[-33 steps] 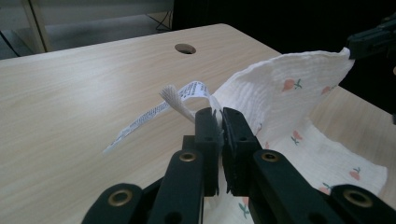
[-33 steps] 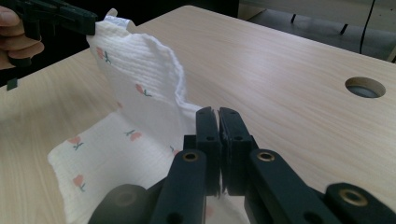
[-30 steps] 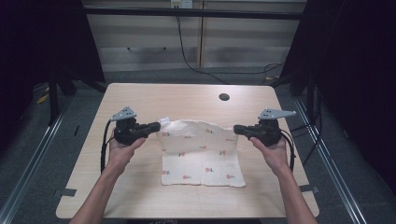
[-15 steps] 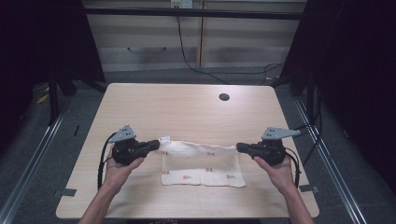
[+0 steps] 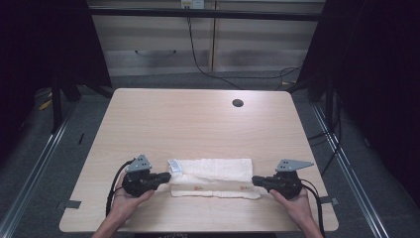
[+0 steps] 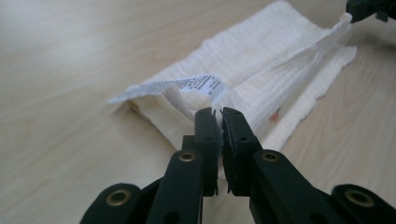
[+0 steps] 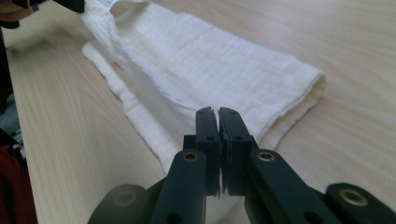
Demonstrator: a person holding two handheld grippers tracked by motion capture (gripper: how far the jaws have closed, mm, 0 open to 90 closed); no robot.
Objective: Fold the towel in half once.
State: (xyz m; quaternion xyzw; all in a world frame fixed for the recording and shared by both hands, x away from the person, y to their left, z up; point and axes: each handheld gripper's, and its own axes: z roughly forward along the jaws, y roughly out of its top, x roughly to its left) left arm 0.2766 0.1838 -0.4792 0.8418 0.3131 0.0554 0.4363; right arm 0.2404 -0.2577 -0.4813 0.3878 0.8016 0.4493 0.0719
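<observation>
Folded white cotton cloth with small red print [image 5: 213, 176] lying as a long, narrow strip across the near part of the pale wooden table [image 5: 198, 124], close to the front edge, upper layer doubled back over a lower layer that pokes out along the near side. At the cloth's left end, the left black two-jaw gripper [image 5: 166, 176], held from below in the left hand [image 5: 128, 201], jaws pinched tight on a corner of the fabric; in the left gripper view [image 6: 219, 114], a thin fold of cloth squeezed between the pads, a white care label with grey print [image 6: 196, 86] standing up just behind the jaw tips. At the cloth's right end, the right black two-jaw gripper [image 5: 256, 180], gripped in the right hand [image 5: 297, 206], jaws likewise closed hard; in the right gripper view [image 7: 217, 114], jaw tips pressed together over the near edge of the fabric, a sliver of cloth caught between them. Small dark round hole [image 5: 237, 103] in the far right part of the tabletop, well apart from the cloth. Grey three-cornered plates on top of both grippers, black cables trailing back toward the wrists.
</observation>
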